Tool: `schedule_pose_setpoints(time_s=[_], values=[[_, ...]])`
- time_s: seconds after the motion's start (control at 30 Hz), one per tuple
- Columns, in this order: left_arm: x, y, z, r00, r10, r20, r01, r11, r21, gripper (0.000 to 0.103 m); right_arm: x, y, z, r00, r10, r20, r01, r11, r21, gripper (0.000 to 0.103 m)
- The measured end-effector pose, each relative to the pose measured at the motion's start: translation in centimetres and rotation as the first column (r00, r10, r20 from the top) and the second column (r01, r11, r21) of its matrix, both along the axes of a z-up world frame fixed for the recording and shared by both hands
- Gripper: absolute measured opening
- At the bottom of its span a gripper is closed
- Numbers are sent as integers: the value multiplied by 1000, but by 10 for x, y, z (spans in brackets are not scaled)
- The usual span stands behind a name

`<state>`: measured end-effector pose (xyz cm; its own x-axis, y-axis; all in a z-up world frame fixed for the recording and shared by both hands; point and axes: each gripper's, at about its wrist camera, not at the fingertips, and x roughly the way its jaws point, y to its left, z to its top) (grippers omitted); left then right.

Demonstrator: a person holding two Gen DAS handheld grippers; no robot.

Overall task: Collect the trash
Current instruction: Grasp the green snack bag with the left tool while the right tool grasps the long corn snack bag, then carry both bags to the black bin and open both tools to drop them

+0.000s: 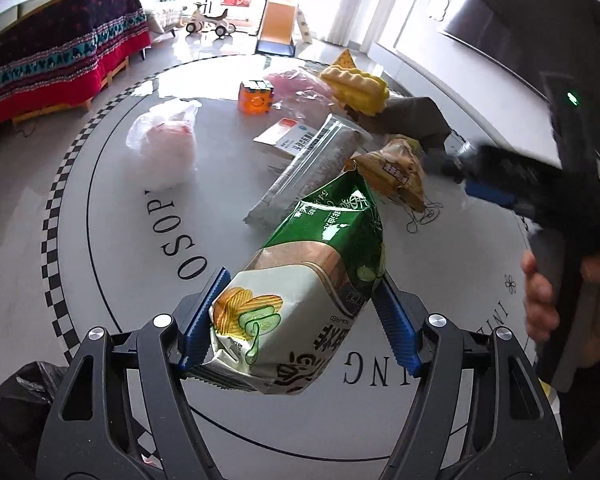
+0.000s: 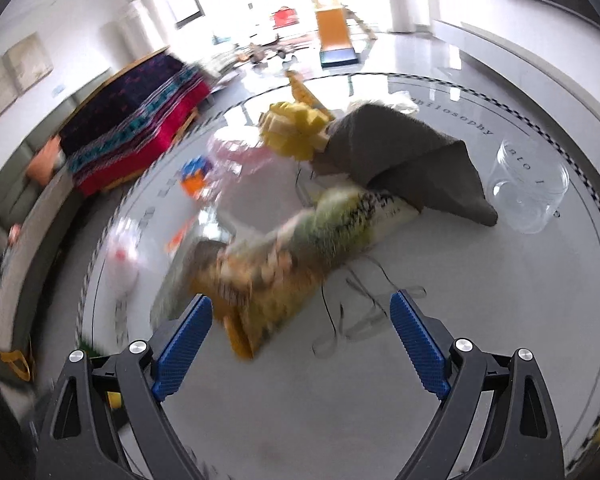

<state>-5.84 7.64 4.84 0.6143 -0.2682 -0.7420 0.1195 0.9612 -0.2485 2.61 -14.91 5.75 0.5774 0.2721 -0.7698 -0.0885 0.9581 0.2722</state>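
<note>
Clearly, the left hand-held gripper (image 1: 298,322) is pinching a green and white chip bag (image 1: 300,300), its blue pads (image 1: 198,320) pressed against the bag's two sides, and the bag is lifted above the round grey floor mat (image 1: 140,240) with its torn green top pointing away from the camera. Just beyond the chip bag a long silver wrapper (image 1: 304,172) lies flat on the mat, and beside that wrapper, to its right, sits a crumpled tan snack bag (image 1: 396,172). Beyond the silver wrapper, touching its far end, is a white card with a red corner (image 1: 282,136). Well to the left of the chip bag rests a white plastic bag (image 1: 166,140) with something pink inside. Farther off than the card stands an orange cube toy (image 1: 256,98), and near it, to the right, a yellow block toy (image 1: 358,88) sits against a grey cloth (image 1: 412,114). A black trash bag (image 1: 24,392) shows at the lower left, beside the left gripper's arm. In the right wrist view the right hand-held gripper (image 2: 300,344) is spread wide with nothing between its pads, hovering over the mat close to a blurred yellow and green snack bag (image 2: 284,264). The grey cloth (image 2: 404,160) lies just behind that snack bag, and a clear plastic cup (image 2: 528,188) lies on its side to the cloth's right.
</note>
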Motion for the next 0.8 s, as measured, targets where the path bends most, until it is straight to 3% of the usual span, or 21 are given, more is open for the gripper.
schedule_pose_setpoints(time_s=[0.07,0.23,0.37,0.43,0.47,0.5,0.6,0.8], values=[[2,0,-2,1000,0,-3,0,1000,1,70,14,5,-1,998,-60,-13,61,998,18,91],[3,2,-3,1000,-6,-2,6,1000,-8,70,44,17,-13,982,-181,-53,179,983,-37,91],[3,4,-4,1000,-5,-5,5,1000,-5,70,55,18,-27,973,-216,-83,211,976,-60,91],[4,5,-5,1000,-1,-8,0,1000,-8,70,57,16,-34,971,-214,-104,211,976,-47,83],[3,6,-5,1000,3,-10,-3,1000,-8,70,57,16,-35,972,-208,-111,205,978,-41,68],[4,7,-5,1000,6,-11,-6,1000,-9,70,57,16,-37,974,-192,-118,191,981,-27,60],[2,7,-6,1000,16,-12,-16,1000,-7,70,50,17,-33,981,-162,-106,160,987,-32,47],[-7,9,0,999,41,-2,-41,999,-7,70,18,11,-24,989,-105,-108,107,994,14,44]])
